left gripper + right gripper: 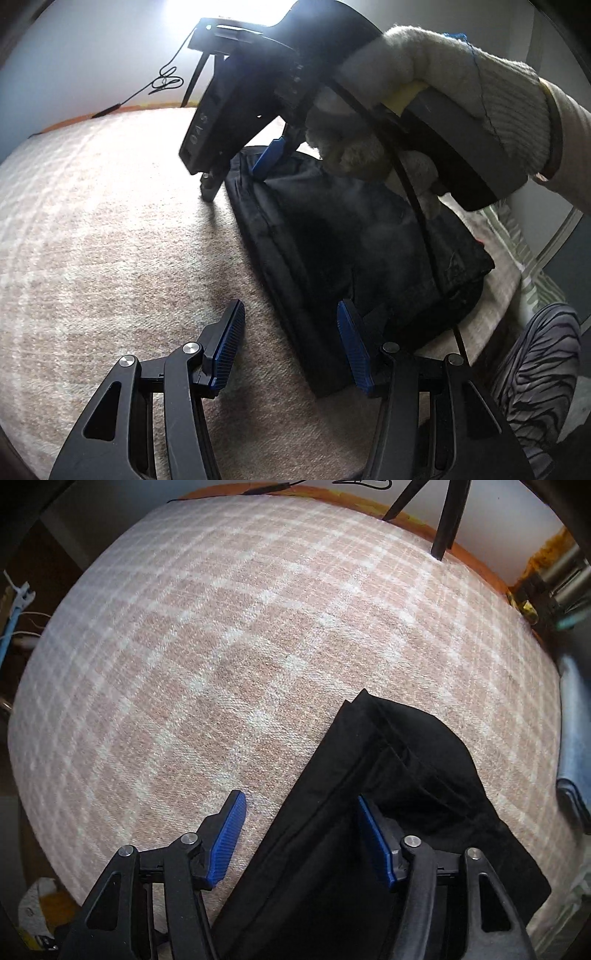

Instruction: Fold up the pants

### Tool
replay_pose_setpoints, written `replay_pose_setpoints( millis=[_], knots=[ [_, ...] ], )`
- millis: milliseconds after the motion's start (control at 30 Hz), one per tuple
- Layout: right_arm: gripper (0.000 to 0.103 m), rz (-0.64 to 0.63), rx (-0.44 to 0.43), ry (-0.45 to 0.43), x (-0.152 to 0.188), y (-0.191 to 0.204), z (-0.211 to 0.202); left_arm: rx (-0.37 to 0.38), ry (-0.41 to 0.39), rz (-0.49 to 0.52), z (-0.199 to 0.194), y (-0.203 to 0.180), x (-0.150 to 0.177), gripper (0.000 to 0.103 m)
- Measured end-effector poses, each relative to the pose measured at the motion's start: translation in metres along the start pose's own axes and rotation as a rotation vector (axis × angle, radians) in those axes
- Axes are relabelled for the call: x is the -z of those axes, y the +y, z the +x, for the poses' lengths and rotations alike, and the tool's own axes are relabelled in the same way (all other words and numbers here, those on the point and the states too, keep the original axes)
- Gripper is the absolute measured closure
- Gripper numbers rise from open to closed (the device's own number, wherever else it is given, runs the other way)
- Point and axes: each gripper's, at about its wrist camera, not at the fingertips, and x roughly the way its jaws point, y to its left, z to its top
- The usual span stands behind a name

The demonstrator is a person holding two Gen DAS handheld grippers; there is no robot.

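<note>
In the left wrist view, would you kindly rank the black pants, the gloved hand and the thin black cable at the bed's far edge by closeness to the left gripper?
1. black pants, beside the left gripper.
2. gloved hand, above right.
3. thin black cable, far upper left.

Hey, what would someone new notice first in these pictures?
The folded black pants lie on the pink-and-white plaid cloth. Above their far end, a white-gloved hand points the right gripper down, jaws open. The left gripper hangs open over their near edge.

Black on pink plaid
Black pants (388, 794) lie on a pink-and-white checked table (221, 646) cover; white knit glove (461, 85); blue pads (231, 347).
</note>
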Motion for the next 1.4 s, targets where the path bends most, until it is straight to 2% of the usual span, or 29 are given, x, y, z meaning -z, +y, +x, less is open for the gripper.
replay_pose_setpoints(
  millis=[67,100,167,267,433,500,567,700,733,767,800,833,1000,1033,1100,1133,1167,1200,1300,1333,1367,1400],
  knots=[
    [0.068,0.01,0.01,-0.018,0.0,-0.001,-0.002,0.011,0.008,-0.013,-0.002,0.005,-0.003,0.052],
    [0.072,0.028,-0.004,-0.027,0.002,-0.006,-0.004,0.018,0.013,-0.026,-0.002,0.006,-0.005,0.052],
    [0.088,0.047,-0.034,-0.04,0.003,-0.01,-0.005,0.035,0.019,-0.054,-0.001,0.005,-0.007,0.045],
    [0.098,0.084,-0.089,-0.085,0.013,-0.027,-0.015,0.046,0.024,-0.094,0.001,0.007,-0.009,0.044],
    [0.101,0.163,-0.193,-0.168,0.026,-0.061,-0.043,0.093,0.033,-0.158,0.008,0.005,-0.016,0.044],
    [0.101,0.19,-0.218,-0.195,0.031,-0.074,-0.051,0.12,0.026,-0.182,0.011,0.002,-0.02,0.053],
    [0.101,0.209,-0.24,-0.216,0.037,-0.085,-0.059,0.138,0.018,-0.177,0.013,-0.004,-0.024,0.09],
    [0.1,0.225,-0.264,-0.252,0.048,-0.103,-0.071,0.12,-0.02,-0.108,0.01,-0.028,-0.037,0.094],
    [0.093,0.243,-0.272,-0.257,0.048,-0.107,-0.073,0.112,-0.03,-0.087,0.008,-0.035,-0.039,0.094],
    [0.083,0.255,-0.278,-0.25,0.052,-0.113,-0.075,0.102,-0.038,-0.055,0.007,-0.04,-0.041,0.094],
    [0.072,0.271,-0.295,-0.242,0.055,-0.12,-0.078,0.093,-0.044,-0.029,0.007,-0.048,-0.042,0.094],
    [0.056,0.281,-0.302,-0.241,0.057,-0.123,-0.08,0.089,-0.049,-0.011,0.007,-0.053,-0.043,0.094],
    [0.051,0.263,-0.377,-0.225,0.074,-0.13,-0.085,0.076,-0.053,0.062,0.009,-0.078,-0.051,0.094],
    [0.05,0.243,-0.371,-0.23,0.078,-0.128,-0.087,0.076,-0.05,0.073,0.012,-0.085,-0.054,0.094],
    [0.07,0.203,-0.322,-0.251,0.082,-0.125,-0.089,0.08,-0.046,0.093,0.012,-0.091,-0.057,0.094],
    [0.087,0.19,-0.287,-0.253,0.086,-0.126,-0.09,0.076,-0.044,0.106,0.012,-0.096,-0.058,0.094],
    [0.092,0.193,-0.279,-0.259,0.09,-0.129,-0.092,0.07,-0.039,0.124,0.012,-0.1,-0.06,0.094],
    [0.095,0.21,-0.284,-0.274,0.097,-0.138,-0.094,0.071,-0.03,0.141,0.012,-0.104,-0.061,0.092],
    [0.1,0.253,-0.29,-0.302,0.114,-0.166,-0.098,0.083,-0.03,0.17,0.004,-0.113,-0.064,0.069],
    [0.1,0.271,-0.294,-0.311,0.121,-0.176,-0.099,0.09,-0.035,0.179,-0.001,-0.115,-0.065,0.056],
    [0.101,0.29,-0.299,-0.318,0.129,-0.187,-0.099,0.092,-0.048,0.191,-0.006,-0.117,-0.066,0.05],
    [0.101,0.312,-0.306,-0.324,0.141,-0.201,-0.099,0.089,-0.061,0.202,-0.013,-0.118,-0.065,0.05]
  ],
)
